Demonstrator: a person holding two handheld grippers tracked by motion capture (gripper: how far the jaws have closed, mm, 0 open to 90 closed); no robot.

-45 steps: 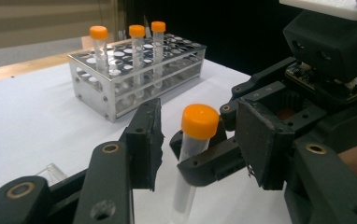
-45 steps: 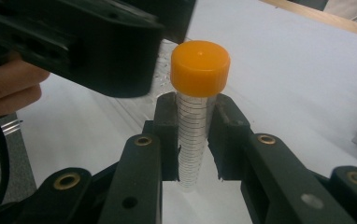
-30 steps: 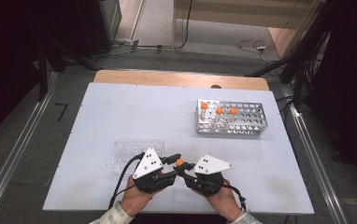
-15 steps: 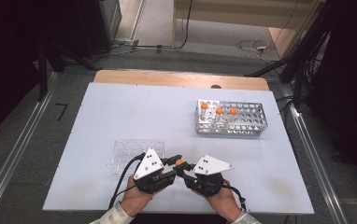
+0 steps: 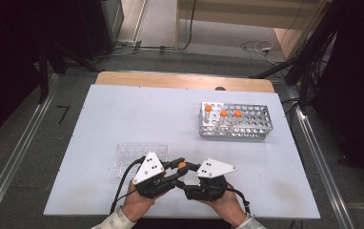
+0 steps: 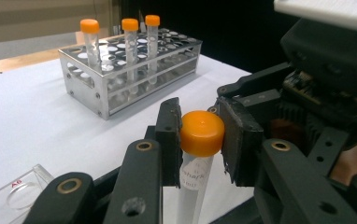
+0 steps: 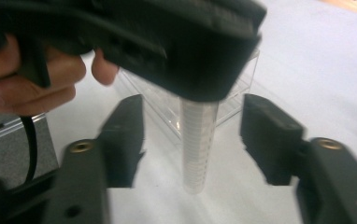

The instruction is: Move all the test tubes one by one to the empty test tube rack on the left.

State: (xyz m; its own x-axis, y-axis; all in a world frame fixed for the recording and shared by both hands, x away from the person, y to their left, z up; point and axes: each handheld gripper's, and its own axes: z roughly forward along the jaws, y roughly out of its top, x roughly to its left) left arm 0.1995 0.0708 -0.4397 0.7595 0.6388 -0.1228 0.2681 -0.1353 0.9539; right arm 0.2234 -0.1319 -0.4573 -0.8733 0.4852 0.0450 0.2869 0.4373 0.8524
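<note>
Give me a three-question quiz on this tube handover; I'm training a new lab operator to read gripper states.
1. True or false: the left gripper is shut on the orange cap of the test tube.
2. How do the right gripper's jaws stand around the tube body: A) pressing on it, B) apart from it on both sides, C) far off to one side of it?
3. How many orange-capped tubes stand in the metal rack?

Key
1. True: both pads press on the cap.
2. B: these jaws have just been opening, and the tube hangs between them untouched.
3. Three, all toward the same end of the rack.
</note>
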